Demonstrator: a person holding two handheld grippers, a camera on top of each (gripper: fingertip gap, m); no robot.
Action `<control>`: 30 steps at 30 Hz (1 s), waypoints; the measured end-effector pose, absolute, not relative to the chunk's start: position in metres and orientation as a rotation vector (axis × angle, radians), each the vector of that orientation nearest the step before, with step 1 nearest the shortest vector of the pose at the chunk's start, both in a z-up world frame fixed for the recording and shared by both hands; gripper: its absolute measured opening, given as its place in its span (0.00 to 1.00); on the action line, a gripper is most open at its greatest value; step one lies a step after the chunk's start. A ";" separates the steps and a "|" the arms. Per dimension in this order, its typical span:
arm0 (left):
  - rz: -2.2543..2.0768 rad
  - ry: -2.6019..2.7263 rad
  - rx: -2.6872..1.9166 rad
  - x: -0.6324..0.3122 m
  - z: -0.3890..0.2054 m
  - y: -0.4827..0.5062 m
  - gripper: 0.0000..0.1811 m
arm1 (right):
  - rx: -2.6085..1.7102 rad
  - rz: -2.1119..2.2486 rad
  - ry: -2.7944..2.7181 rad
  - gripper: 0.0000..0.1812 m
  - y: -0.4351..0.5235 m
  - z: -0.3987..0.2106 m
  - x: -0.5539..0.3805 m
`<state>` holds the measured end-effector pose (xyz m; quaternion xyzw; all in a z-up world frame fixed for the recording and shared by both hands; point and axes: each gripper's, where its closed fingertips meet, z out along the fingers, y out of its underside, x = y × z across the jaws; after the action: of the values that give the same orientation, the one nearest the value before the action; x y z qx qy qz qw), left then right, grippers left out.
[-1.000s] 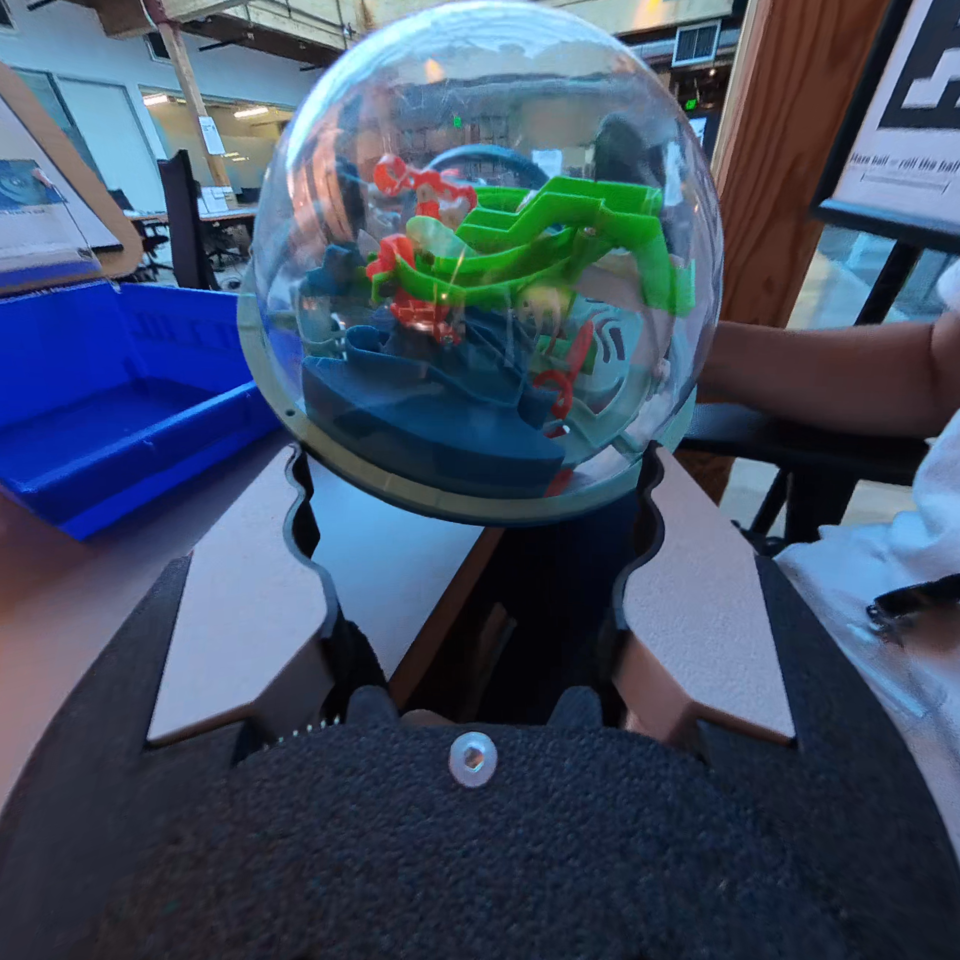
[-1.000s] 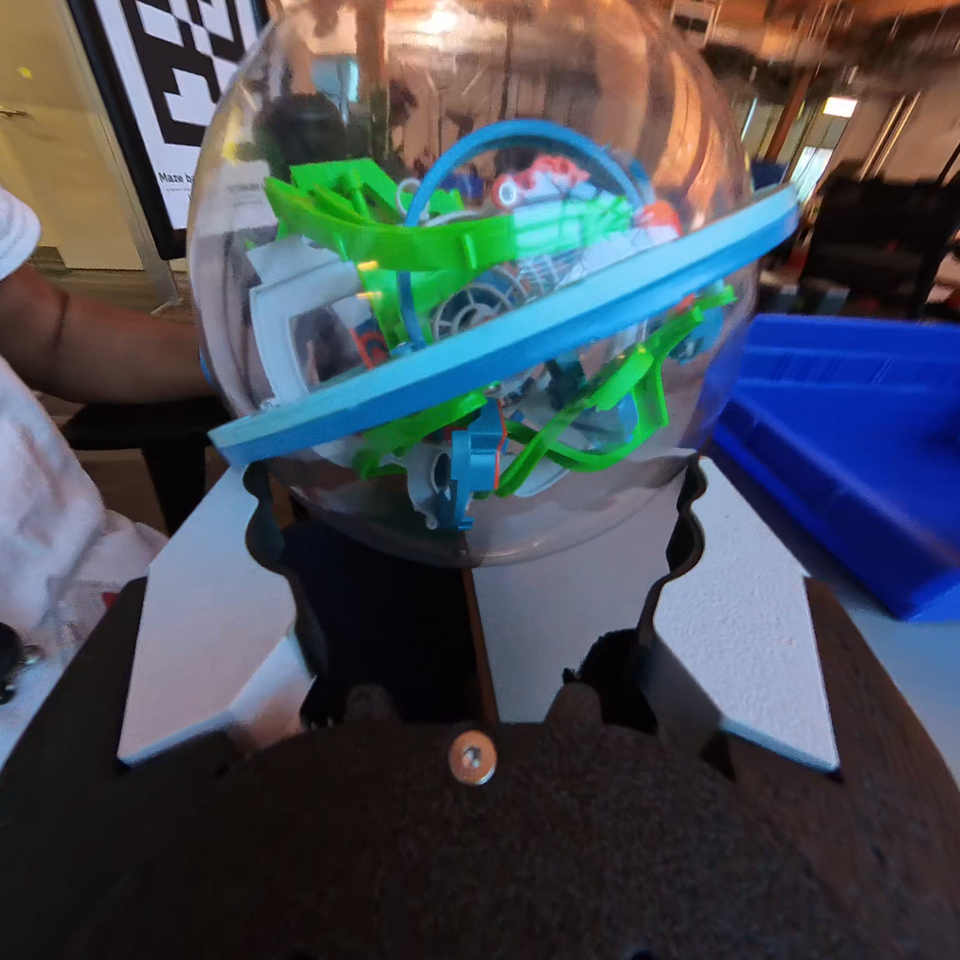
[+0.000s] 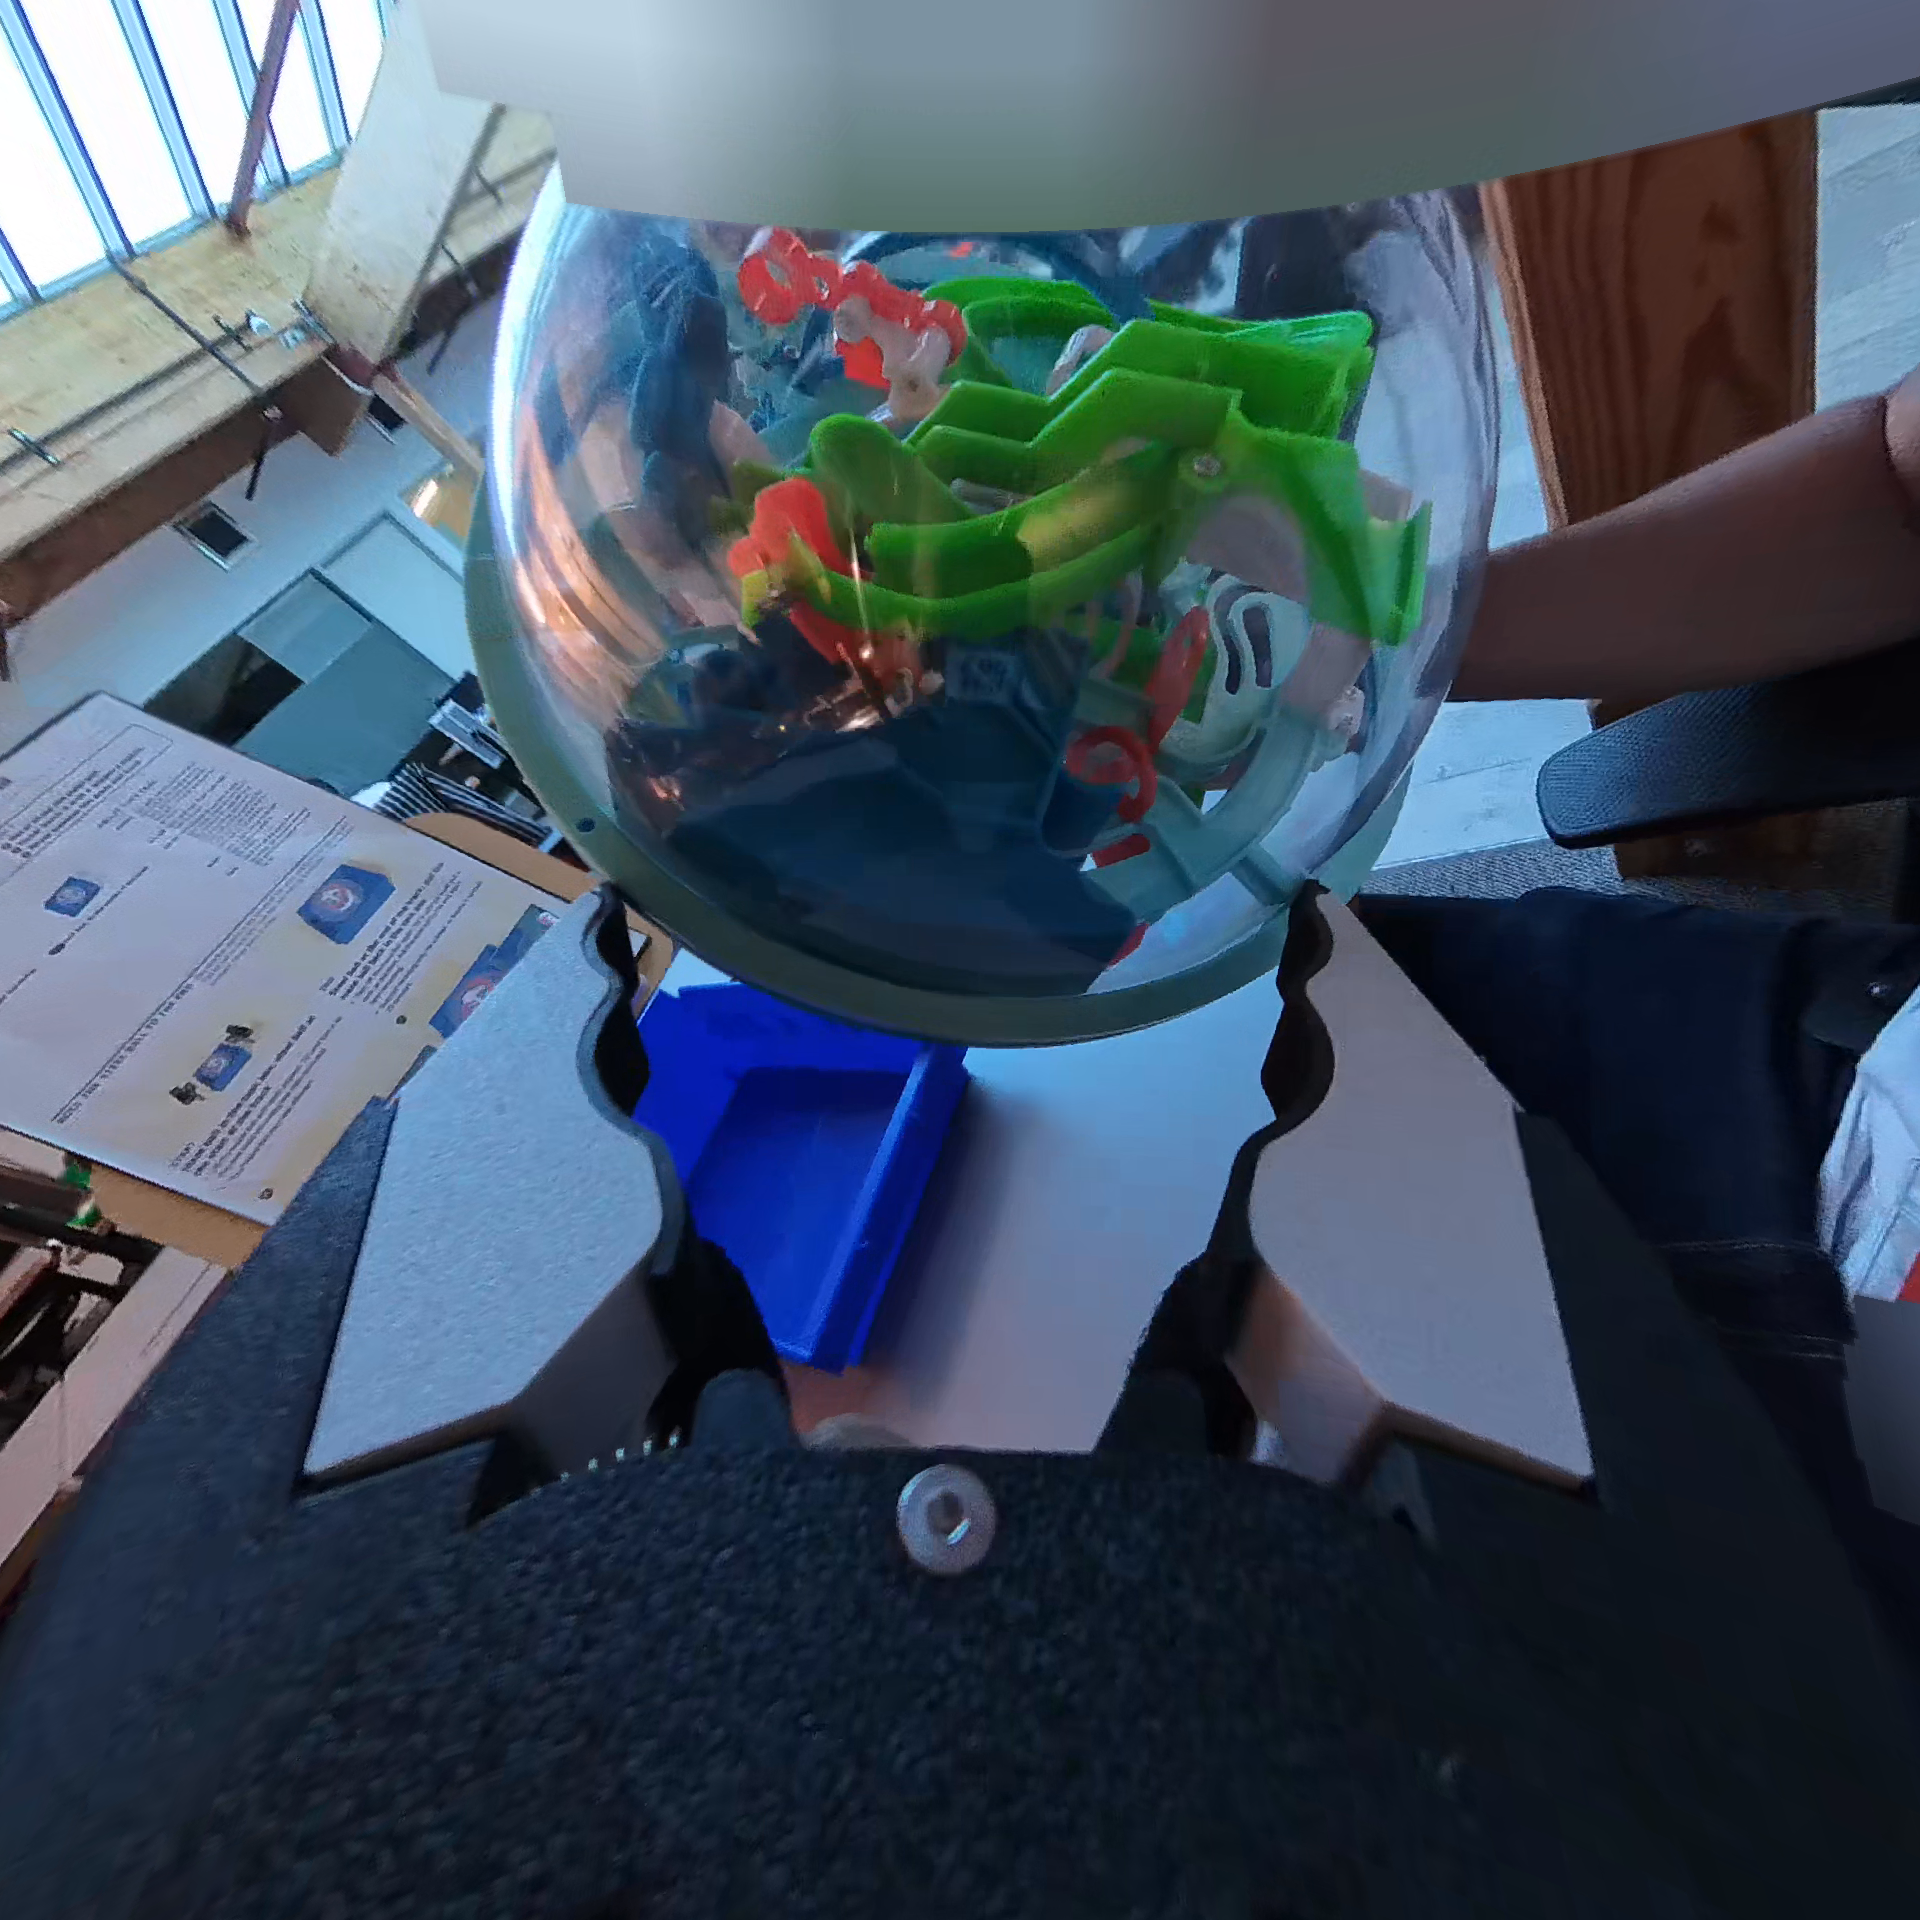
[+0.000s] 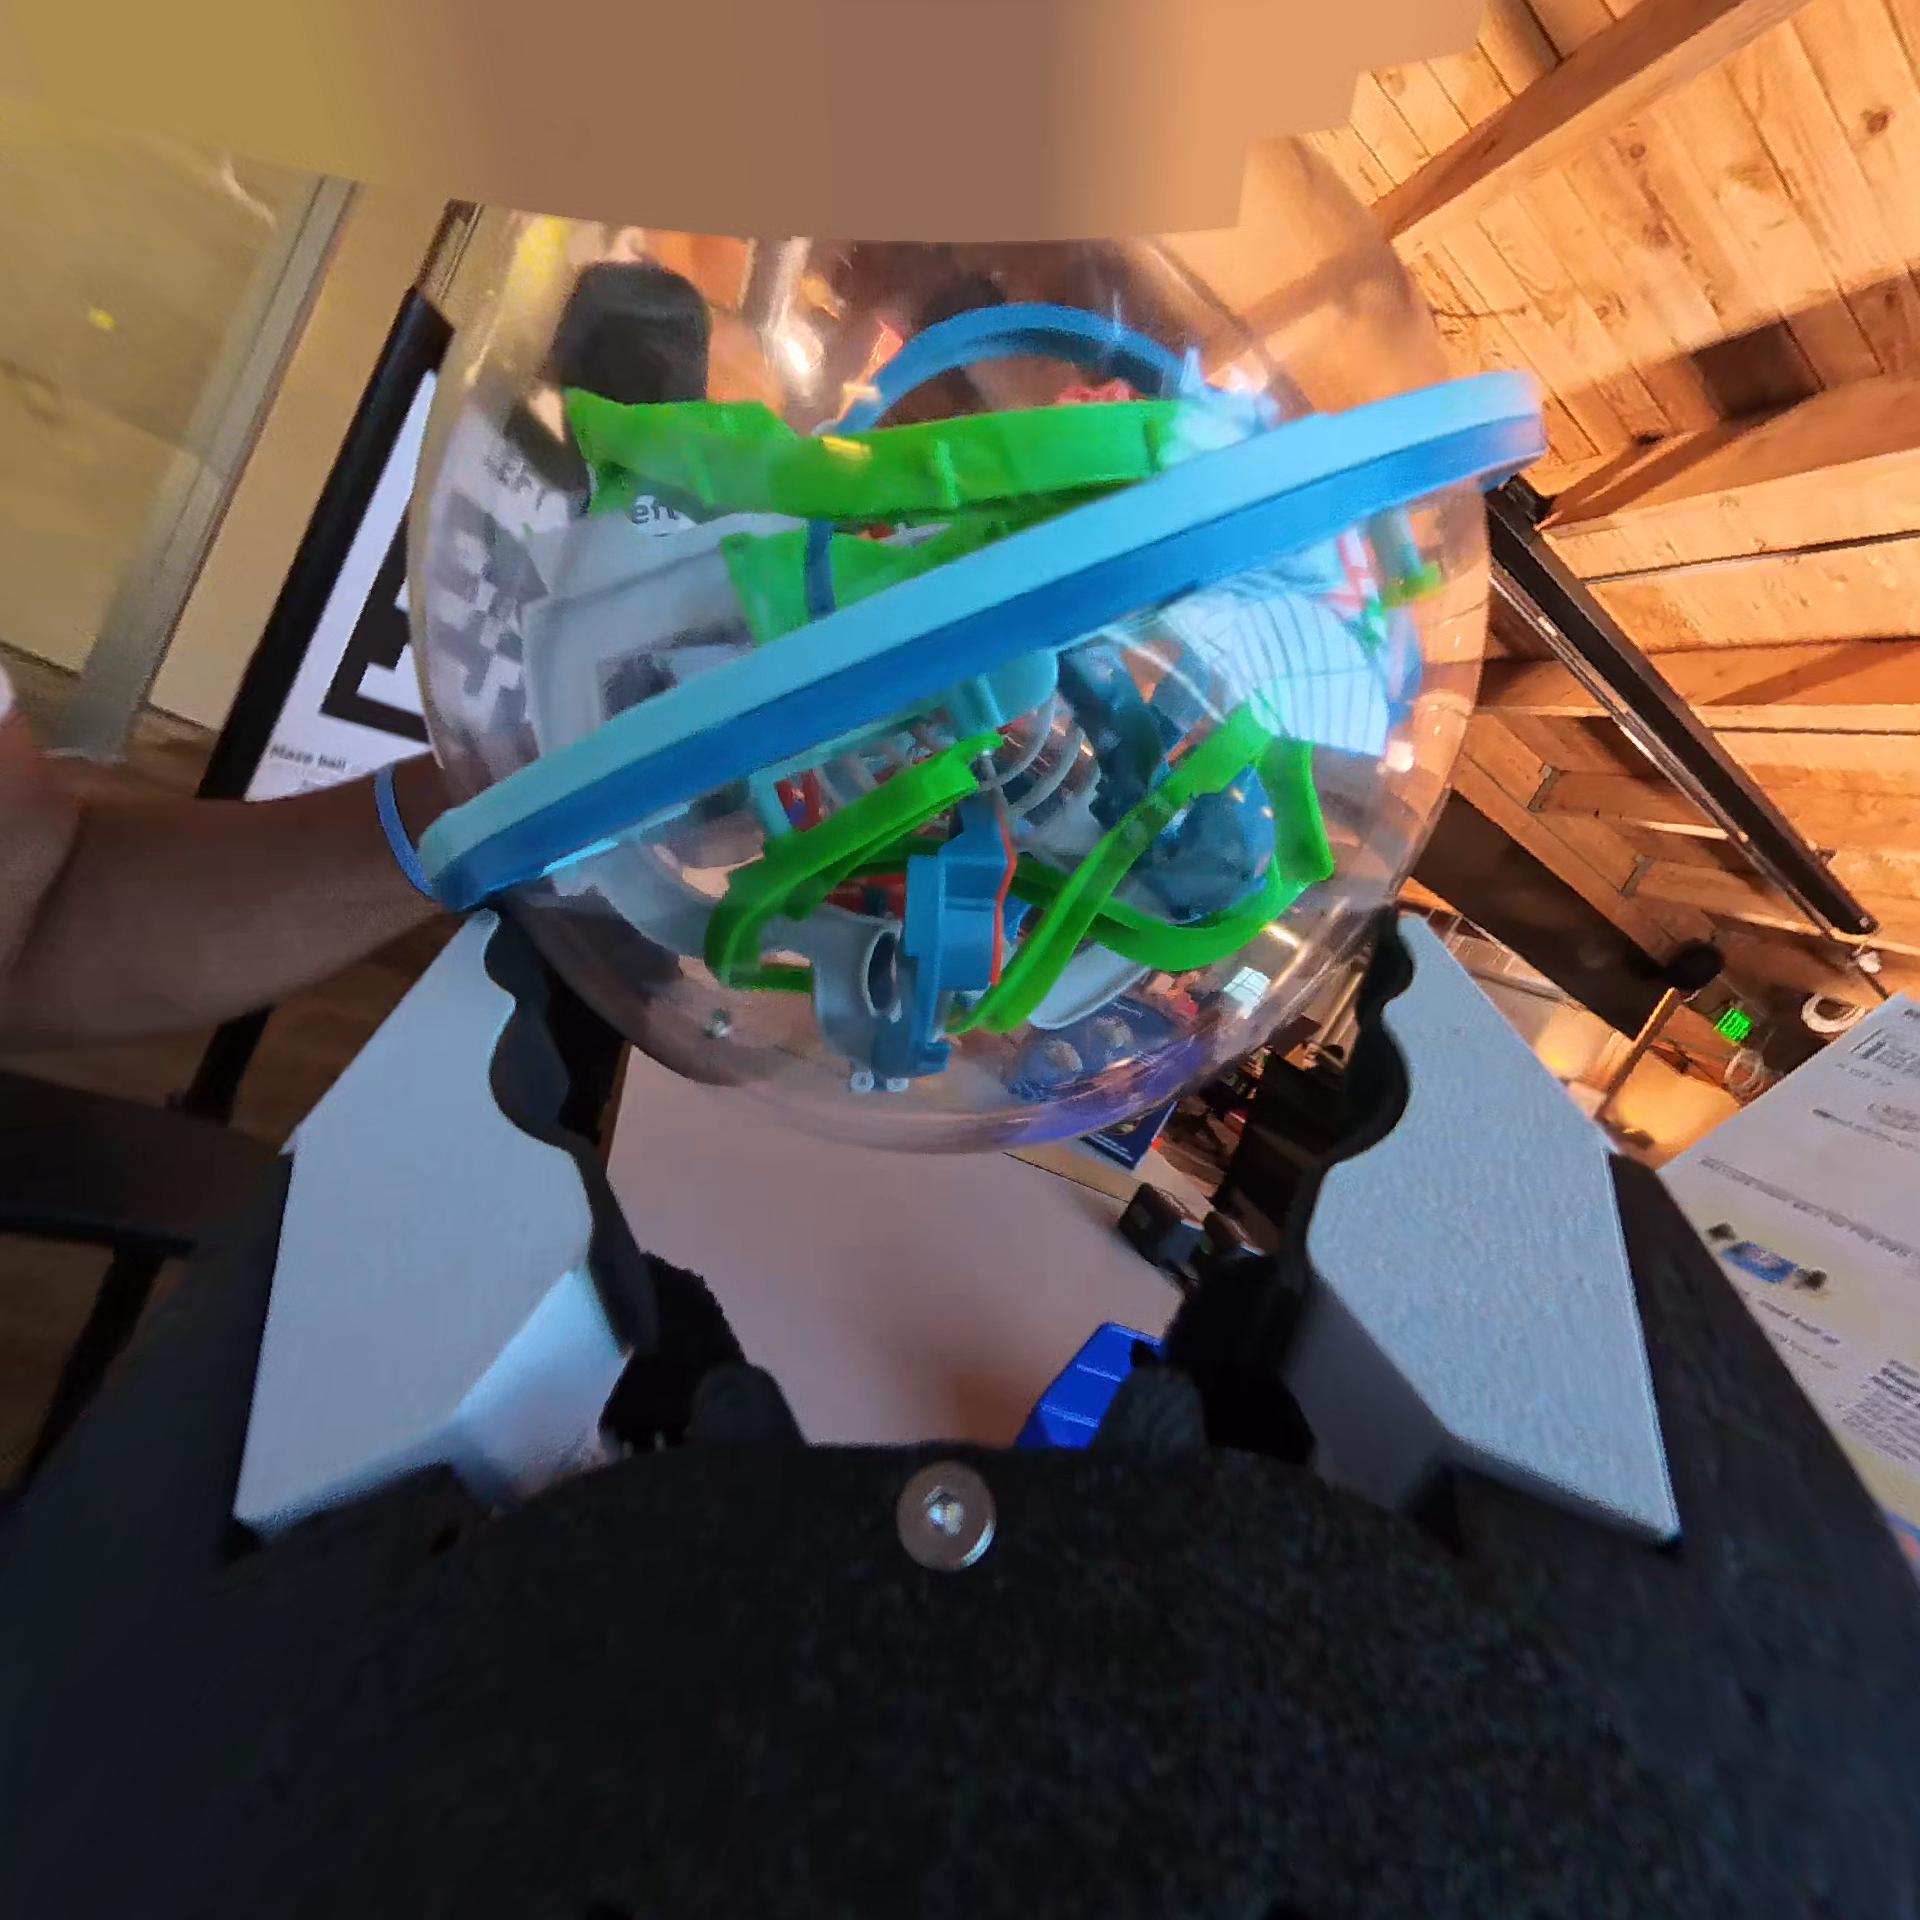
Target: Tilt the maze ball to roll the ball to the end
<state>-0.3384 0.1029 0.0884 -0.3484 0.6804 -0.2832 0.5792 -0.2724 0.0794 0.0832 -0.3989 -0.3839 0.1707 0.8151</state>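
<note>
The maze ball (image 3: 977, 613) is held aloft, clamped between the jaws of the left gripper (image 3: 951, 935) and the right gripper (image 4: 940, 966). Only the left wrist view shows the blue bin (image 3: 821, 1174) on the table (image 3: 1101, 1195); the tilted blue ring (image 4: 935, 644) is seen edge-on in the right wrist view.

A pale table (image 3: 1091, 1226) sits low in both views. A blue bin (image 3: 800, 1174) lies right on it. A board with printed pages (image 3: 208, 956) stands just beside the blue bin, to its left in the left wrist view.
</note>
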 end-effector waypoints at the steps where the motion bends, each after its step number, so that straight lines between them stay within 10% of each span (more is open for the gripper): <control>1: -0.660 1.596 -0.826 -0.337 0.096 0.103 0.67 | -0.857 0.390 -0.804 0.82 0.082 0.088 -0.271; 30: -0.891 1.657 -0.997 -0.263 0.175 0.084 0.67 | -0.973 0.809 -0.443 0.83 0.078 0.125 -0.213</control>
<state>-0.2631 0.0838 0.1755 -0.4095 0.6805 -0.3661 0.4850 -0.2135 0.0783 0.1247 -0.4509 -0.2054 0.3747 0.7837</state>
